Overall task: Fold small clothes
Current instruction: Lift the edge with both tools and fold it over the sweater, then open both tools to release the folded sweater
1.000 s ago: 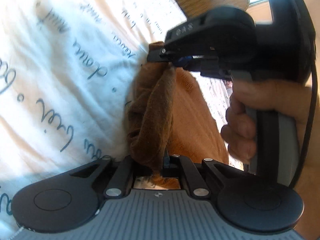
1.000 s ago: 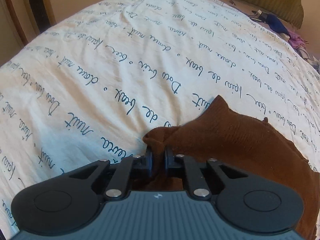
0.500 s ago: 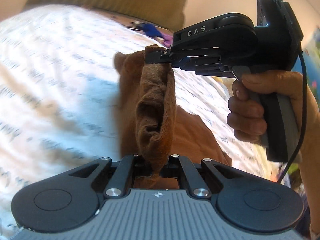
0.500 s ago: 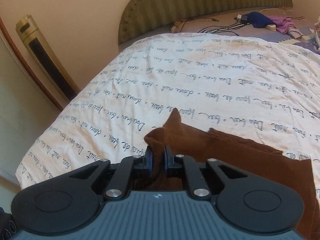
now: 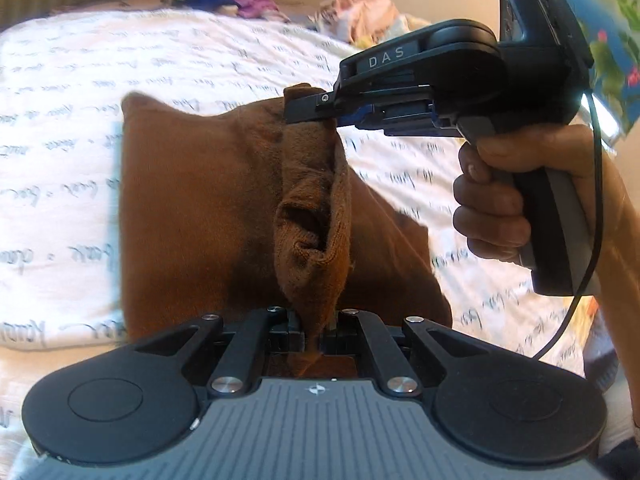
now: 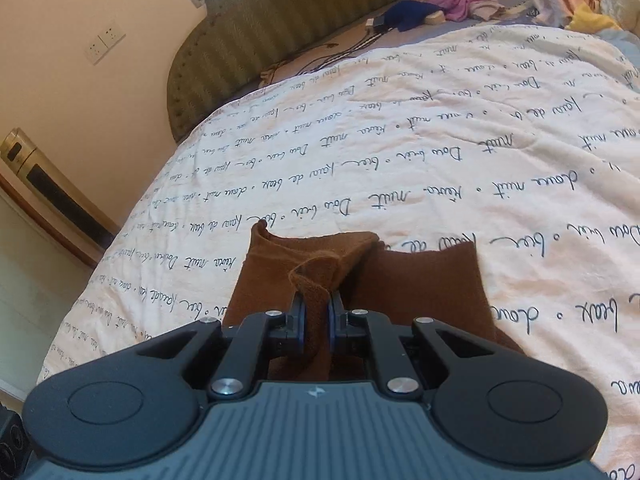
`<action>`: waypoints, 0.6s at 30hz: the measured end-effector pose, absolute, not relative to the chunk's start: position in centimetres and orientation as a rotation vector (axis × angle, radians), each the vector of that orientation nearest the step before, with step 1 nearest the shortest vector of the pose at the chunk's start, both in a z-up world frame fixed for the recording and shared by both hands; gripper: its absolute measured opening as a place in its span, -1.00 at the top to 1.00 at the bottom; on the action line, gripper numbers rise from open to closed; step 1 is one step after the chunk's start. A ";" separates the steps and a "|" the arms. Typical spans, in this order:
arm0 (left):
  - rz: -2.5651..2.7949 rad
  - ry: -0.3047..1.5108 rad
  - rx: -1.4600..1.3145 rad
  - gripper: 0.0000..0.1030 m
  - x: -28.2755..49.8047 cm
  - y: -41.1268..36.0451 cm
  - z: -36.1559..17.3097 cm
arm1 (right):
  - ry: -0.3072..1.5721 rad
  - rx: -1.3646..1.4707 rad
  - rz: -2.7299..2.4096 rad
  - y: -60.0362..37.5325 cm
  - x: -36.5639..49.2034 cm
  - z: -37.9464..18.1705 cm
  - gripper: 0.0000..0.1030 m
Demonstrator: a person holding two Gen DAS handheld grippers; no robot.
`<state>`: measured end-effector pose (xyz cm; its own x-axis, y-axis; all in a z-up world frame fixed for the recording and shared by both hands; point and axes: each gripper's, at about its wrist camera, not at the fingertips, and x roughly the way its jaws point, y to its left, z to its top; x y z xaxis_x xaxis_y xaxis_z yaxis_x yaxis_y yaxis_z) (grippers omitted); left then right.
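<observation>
A small brown knit garment is held up over the bed, and its lower part spreads on the cover. My left gripper is shut on one end of its top edge. In the left wrist view my right gripper, carried by a hand, is shut on the other end, and the edge hangs bunched between the two. The right wrist view has my right gripper pinching a fold of the brown garment, while the rest lies flat beyond it on the bed.
The white bed cover carries lines of dark handwriting print. An olive padded headboard stands at the far end, with cables, a blue cloth and purple cloth. A loose pile of pale clothes lies at the far right.
Both grippers have swung across the bed with the brown garment still gripped. The views have turned toward the headboard, and more of the garment now spreads flat on the cover.
</observation>
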<state>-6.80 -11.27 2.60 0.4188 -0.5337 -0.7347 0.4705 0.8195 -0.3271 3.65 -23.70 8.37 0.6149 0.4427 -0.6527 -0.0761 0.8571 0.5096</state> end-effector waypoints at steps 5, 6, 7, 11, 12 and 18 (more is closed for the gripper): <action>-0.639 0.961 -0.008 0.89 -6.5 -12.9 1.9 | 0.828 0.477 0.306 -25.8 2.1 7.5 0.82; -0.641 0.962 -0.002 0.89 -6.4 -13.2 1.8 | 0.815 0.473 0.315 -26.2 1.8 7.6 0.82; -0.644 0.961 0.006 0.89 -6.3 -13.5 2.1 | 0.810 0.465 0.311 -26.6 1.7 7.7 0.81; -0.664 0.959 0.061 0.89 -6.5 -15.6 2.4 | 0.822 0.468 0.270 -28.5 1.8 6.9 0.81; -0.668 0.954 0.093 0.89 -7.3 -16.0 2.7 | 0.827 0.466 0.260 -28.9 1.7 6.5 0.81; -0.674 0.929 0.230 0.71 -8.4 -18.3 0.4 | 0.884 0.454 0.217 -30.2 1.1 3.0 0.70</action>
